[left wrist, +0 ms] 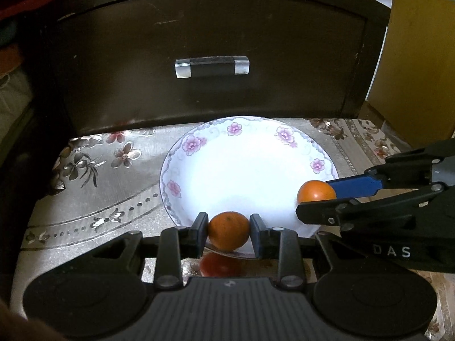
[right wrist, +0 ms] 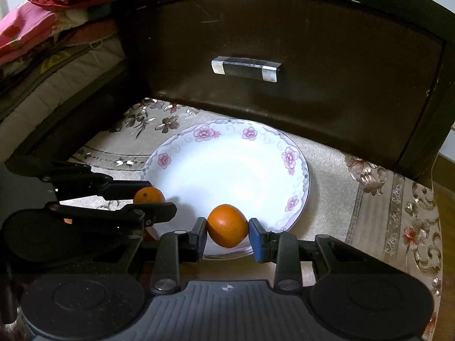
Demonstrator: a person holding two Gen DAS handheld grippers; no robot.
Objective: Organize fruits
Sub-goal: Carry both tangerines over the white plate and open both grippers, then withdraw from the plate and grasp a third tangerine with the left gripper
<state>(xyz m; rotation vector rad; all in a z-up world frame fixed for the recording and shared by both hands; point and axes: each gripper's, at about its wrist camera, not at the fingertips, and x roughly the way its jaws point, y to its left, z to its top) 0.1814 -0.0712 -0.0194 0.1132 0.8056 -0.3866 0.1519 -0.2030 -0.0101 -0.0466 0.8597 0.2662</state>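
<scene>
The left gripper (left wrist: pixel 229 234) clamps one orange (left wrist: pixel 229 233) above the floral plate's (left wrist: pixel 182 153) near rim, while the right gripper (right wrist: pixel 226 226) clamps a second orange (right wrist: pixel 227 225) alongside.

glossy white glazed plate (left wrist: pixel 321 153) just ahead of the fingers, on a shiny, embossed floral table cover (left wrist: pixel 93 187). beyond it, a dark scuffed wooden drawer front (left wrist: pixel 199 28) with a polished metal handle (left wrist: pixel 212 66). the oranges' (right wrist: pixel 227 225) peel is finely dimpled, faintly shiny.

Floral silver-patterned tabletop (left wrist: pixel 93 199), white flower-rimmed plate (left wrist: pixel 199 145) directly on it.
</scene>
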